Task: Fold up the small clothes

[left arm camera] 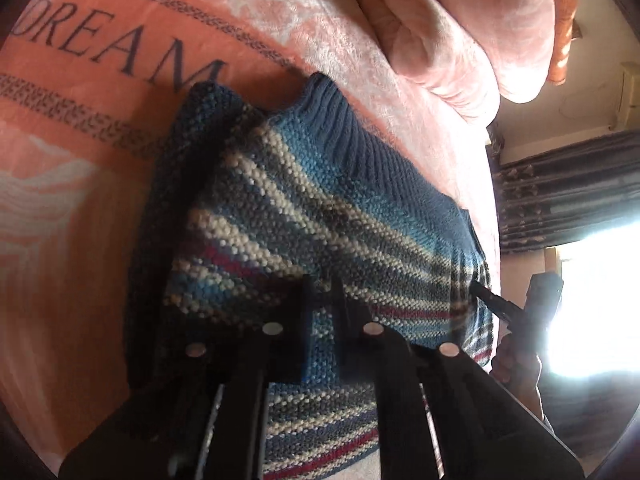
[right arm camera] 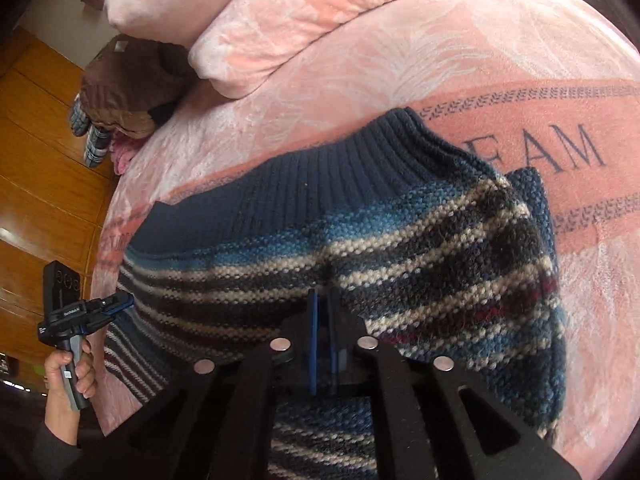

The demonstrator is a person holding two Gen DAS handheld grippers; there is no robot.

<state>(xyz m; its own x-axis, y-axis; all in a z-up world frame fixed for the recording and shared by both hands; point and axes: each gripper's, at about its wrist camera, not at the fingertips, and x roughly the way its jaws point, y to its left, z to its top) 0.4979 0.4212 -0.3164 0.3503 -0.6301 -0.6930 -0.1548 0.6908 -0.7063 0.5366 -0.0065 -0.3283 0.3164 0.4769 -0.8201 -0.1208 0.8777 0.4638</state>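
Left wrist view: left gripper (left arm camera: 322,284) clamped on a pinch of the striped sweater (left arm camera: 320,208), knit bunched between the closed fingers. Same garment spread over the pink blanket (left arm camera: 80,128), partly covering the word DREAM (left arm camera: 120,50), ribbed collar (left arm camera: 344,128) on the far side from both tools. Right wrist view: right gripper (right arm camera: 323,294) also pressed together on a fold of the sweater (right arm camera: 400,232), near its middle. Left gripper (right arm camera: 120,302) seen again there at the sweater's left edge, gripped by a hand (right arm camera: 68,376). Long axis of the sweater crosswise to both grippers, collar hem (right arm camera: 360,168) ahead of them. Probably a fold toward the collar, both grips near the near hem, neither clearly nearer.
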